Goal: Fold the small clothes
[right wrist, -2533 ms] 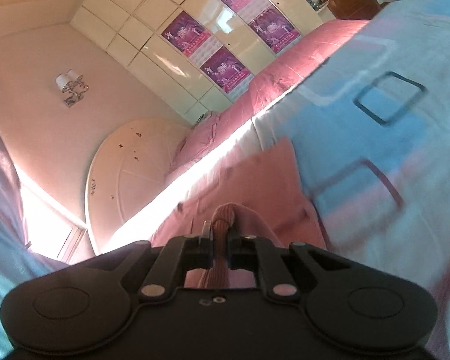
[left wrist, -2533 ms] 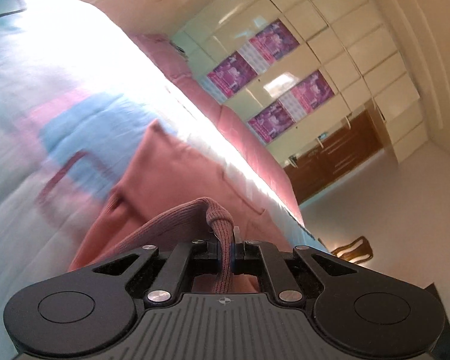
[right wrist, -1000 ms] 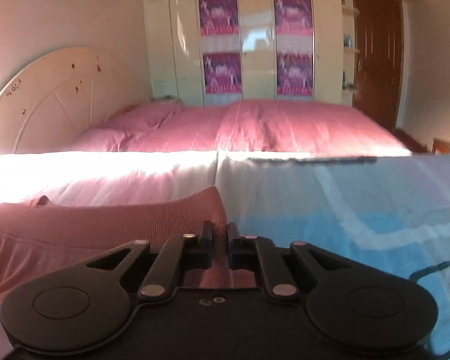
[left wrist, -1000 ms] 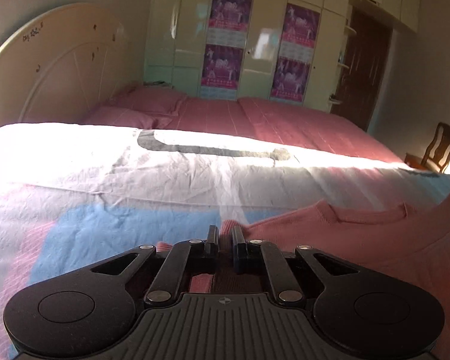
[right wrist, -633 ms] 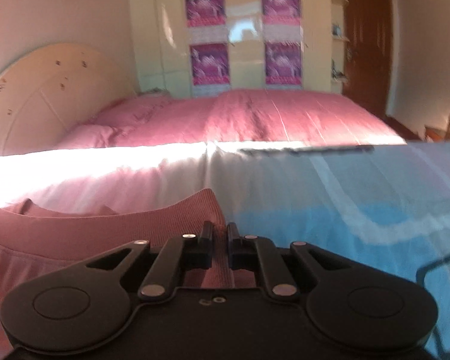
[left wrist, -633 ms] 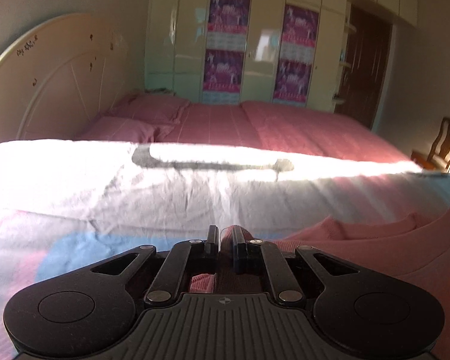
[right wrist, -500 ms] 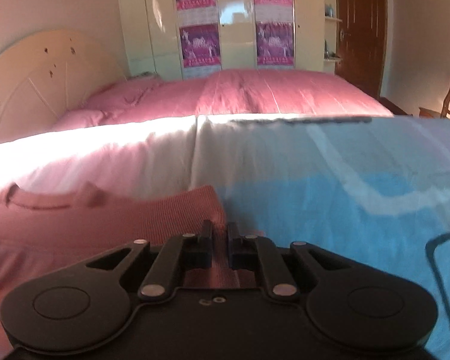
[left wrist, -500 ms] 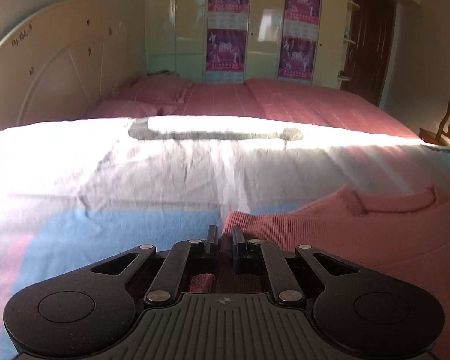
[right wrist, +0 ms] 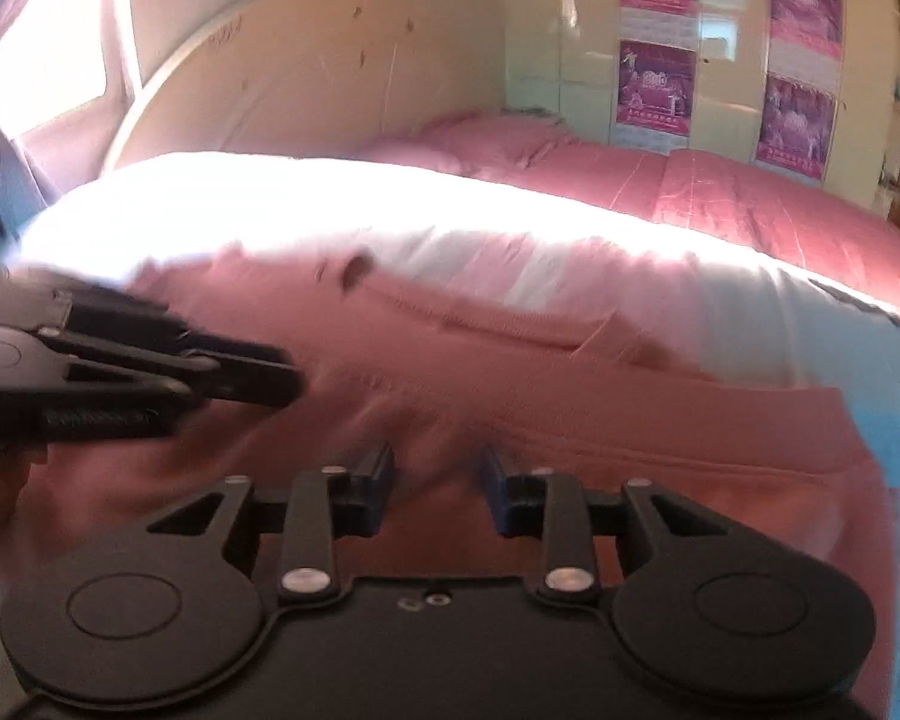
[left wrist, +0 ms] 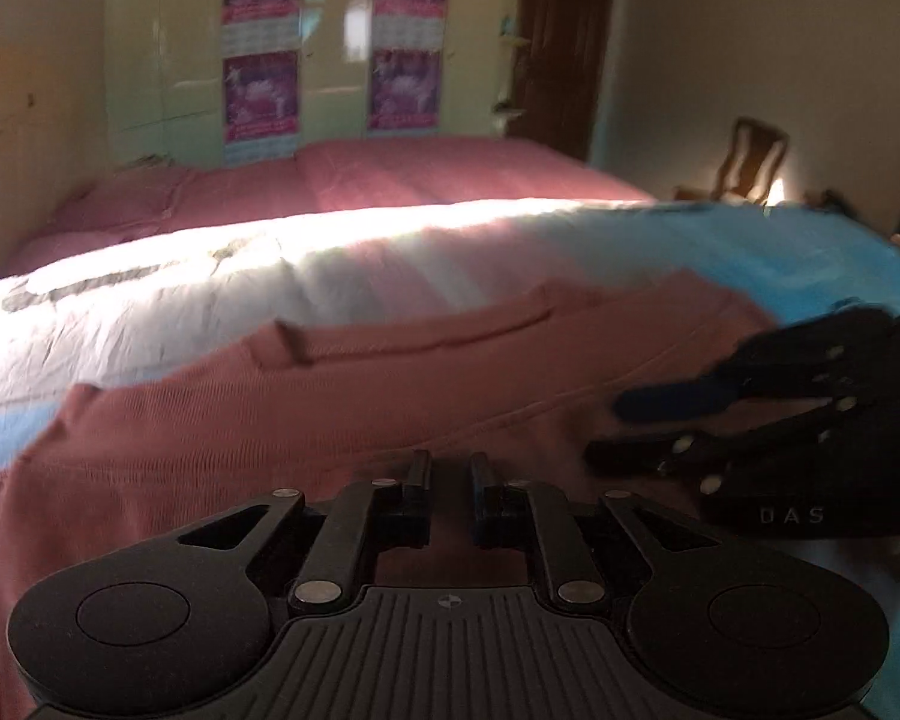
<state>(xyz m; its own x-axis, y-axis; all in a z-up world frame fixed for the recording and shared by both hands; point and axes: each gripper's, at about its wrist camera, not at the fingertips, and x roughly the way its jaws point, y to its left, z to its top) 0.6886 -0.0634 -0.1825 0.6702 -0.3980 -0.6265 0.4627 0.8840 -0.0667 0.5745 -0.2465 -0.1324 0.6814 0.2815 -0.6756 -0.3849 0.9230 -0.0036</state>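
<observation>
A pink ribbed sweater (left wrist: 390, 390) lies spread flat on the blue, white and pink bed cover (left wrist: 750, 252), neckline away from me. My left gripper (left wrist: 450, 474) hovers low over its near part, jaws opening a little, with only the flat fabric seen below the gap. My right gripper (right wrist: 437, 468) is just over the sweater (right wrist: 630, 420) too, its jaws opening wider with nothing pinched between them. Each gripper shows in the other's view: the right gripper (left wrist: 609, 429) comes in from the right, the left gripper (right wrist: 288, 375) from the left, close together.
Behind the cover (right wrist: 330, 210) is a bed with a pink spread (left wrist: 438, 174) and a cream curved headboard (right wrist: 306, 72). A wardrobe with purple posters (left wrist: 264, 90) lines the far wall. A wooden chair (left wrist: 750, 162) and dark door (left wrist: 564, 48) stand at right.
Both grippers have swung inward over the sweater and now appear in each other's view. Their jaws, earlier shut on the sweater's edges, have parted and let the fabric lie flat.
</observation>
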